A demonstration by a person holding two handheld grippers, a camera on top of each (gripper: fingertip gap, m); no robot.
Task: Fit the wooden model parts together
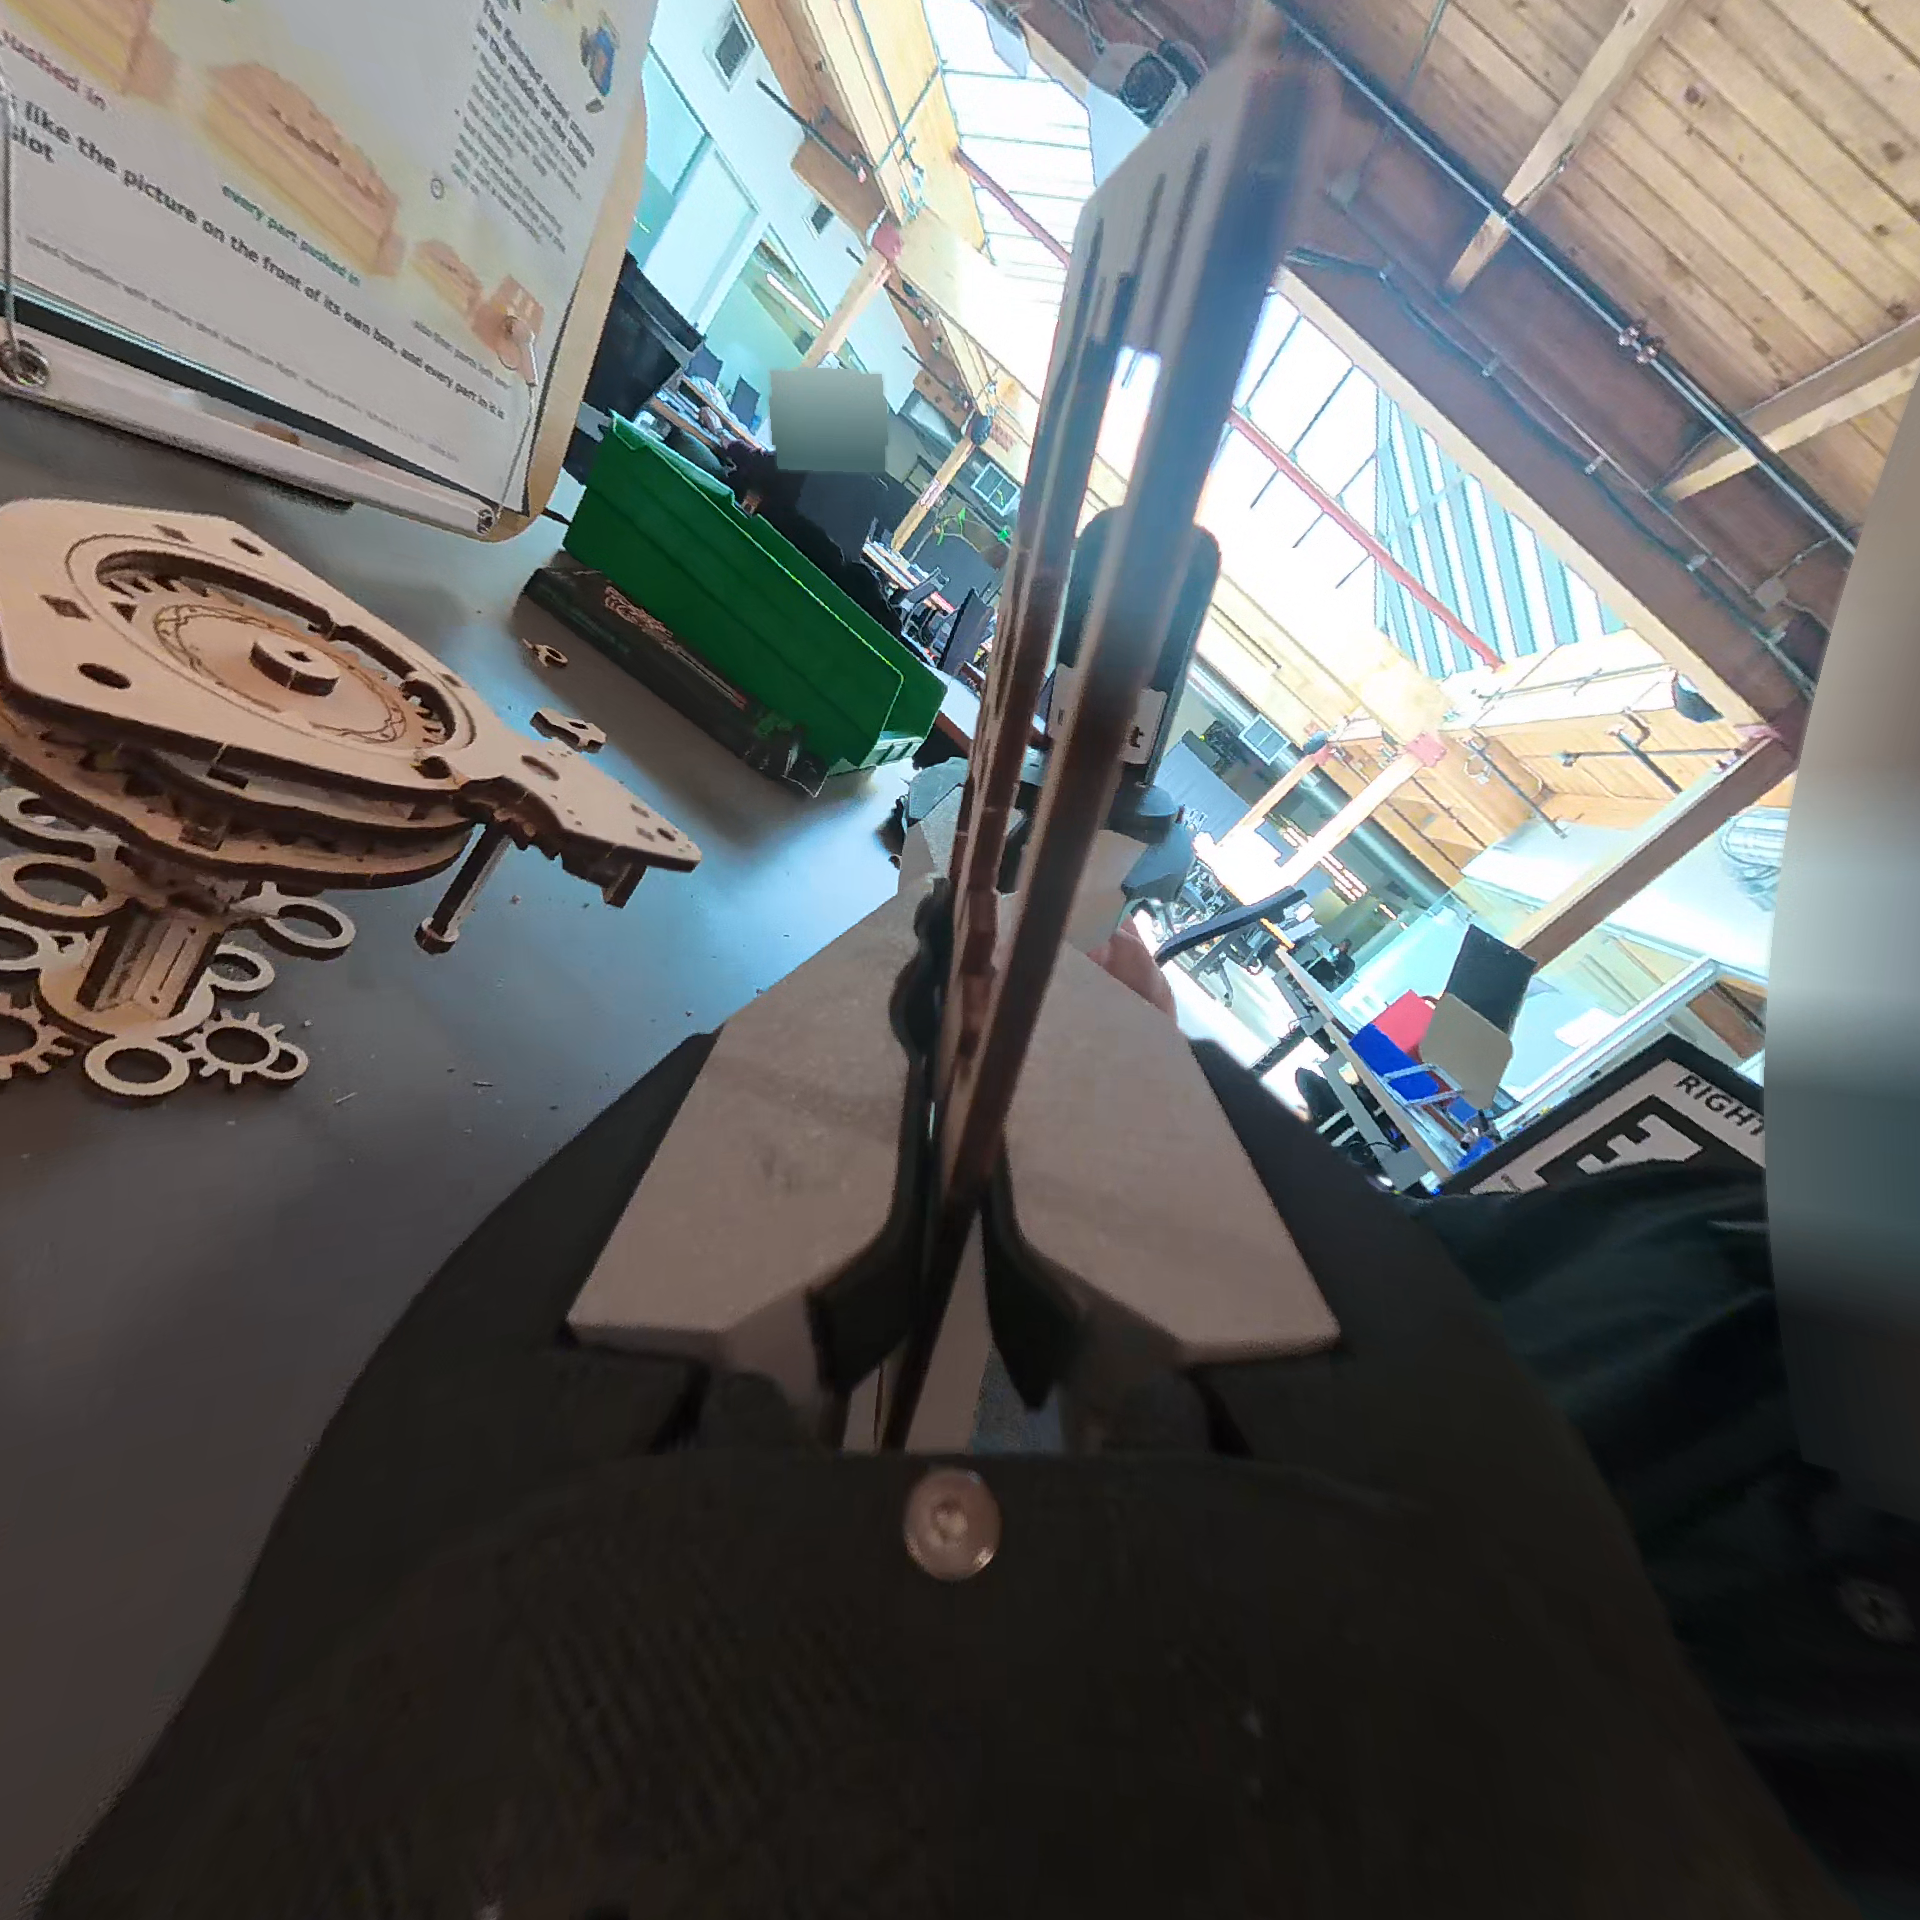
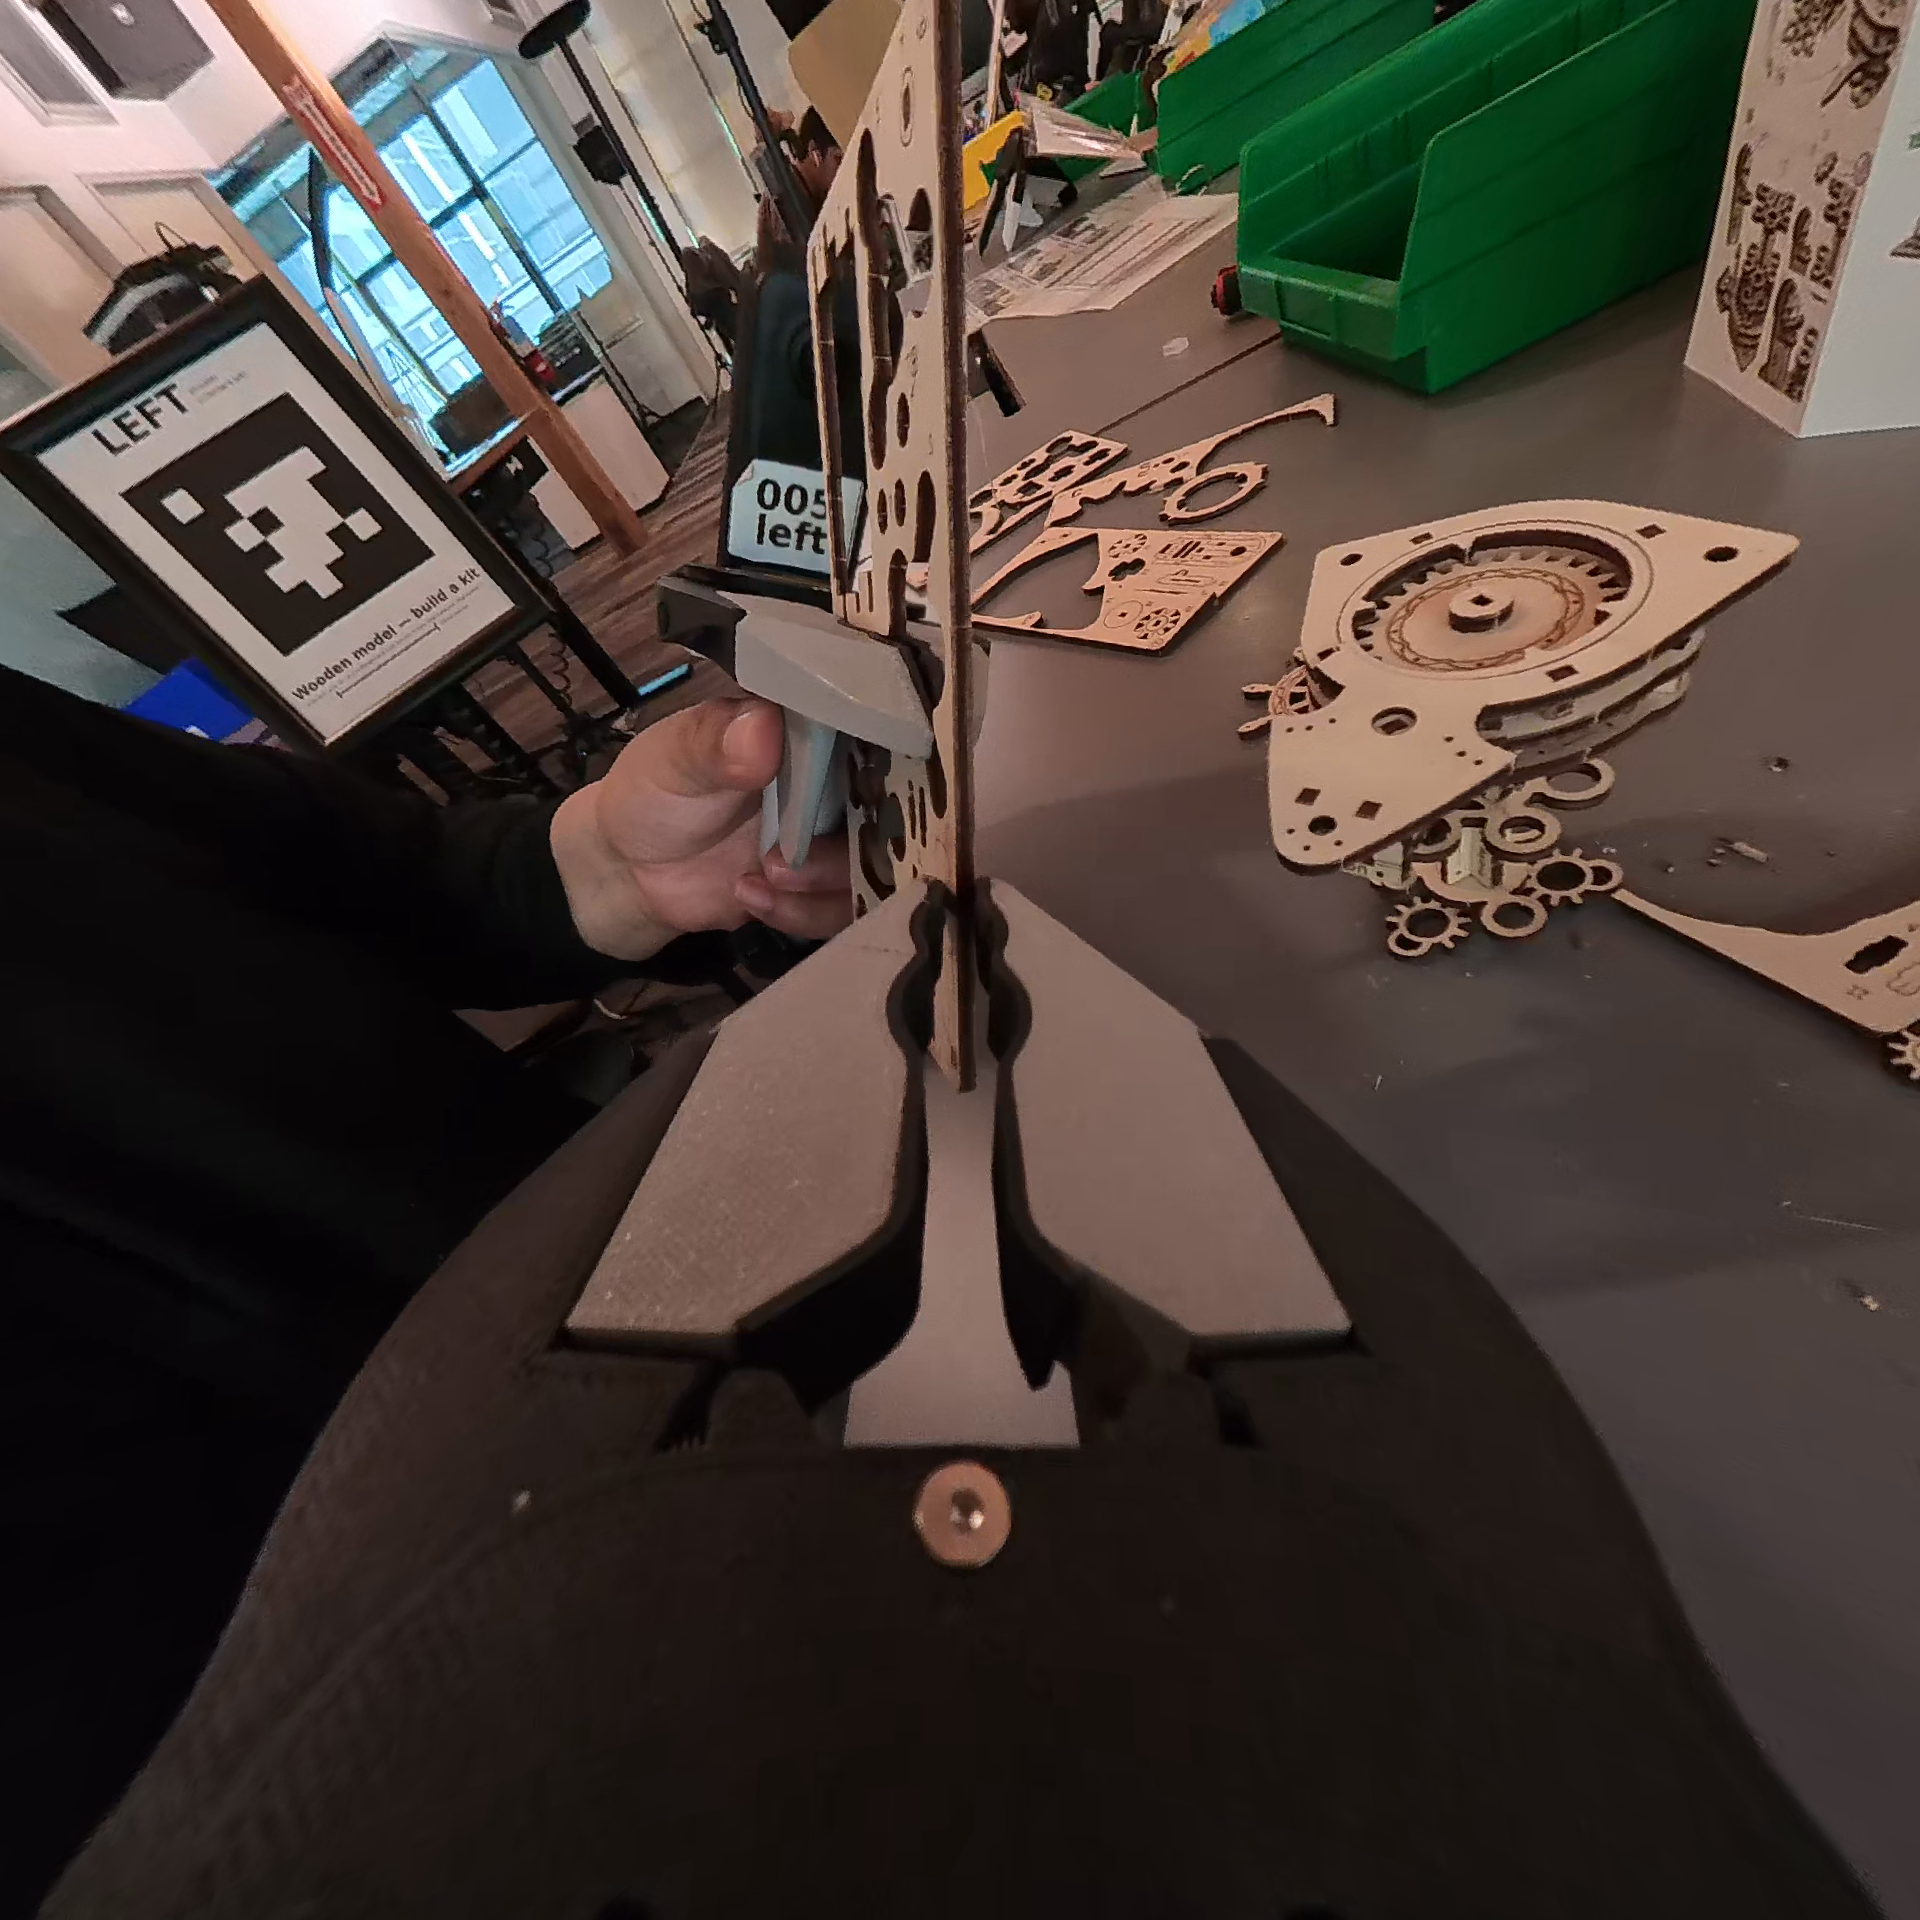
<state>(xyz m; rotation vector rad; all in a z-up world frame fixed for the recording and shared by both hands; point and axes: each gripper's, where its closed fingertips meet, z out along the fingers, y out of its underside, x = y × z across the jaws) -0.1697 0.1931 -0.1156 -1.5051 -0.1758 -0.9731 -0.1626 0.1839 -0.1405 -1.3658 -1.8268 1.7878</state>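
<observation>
While both grippers, left [image 1: 951, 935] and right [image 2: 961, 914], are clenching their jaws on one upright sheet [image 2: 904, 436], the model [image 2: 1496, 665] is lying on the worktop [image 2: 1351, 1143]; a printed sign [image 2: 260, 499] is standing behind.

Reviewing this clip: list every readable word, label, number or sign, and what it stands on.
I won't quote the writing; it stands on:
Black-framed black-and-white marker sign: readable.
White sticker on the left gripper: readable.
White instruction poster: large lines readable, small print blurred.
White printed box: too small.
</observation>
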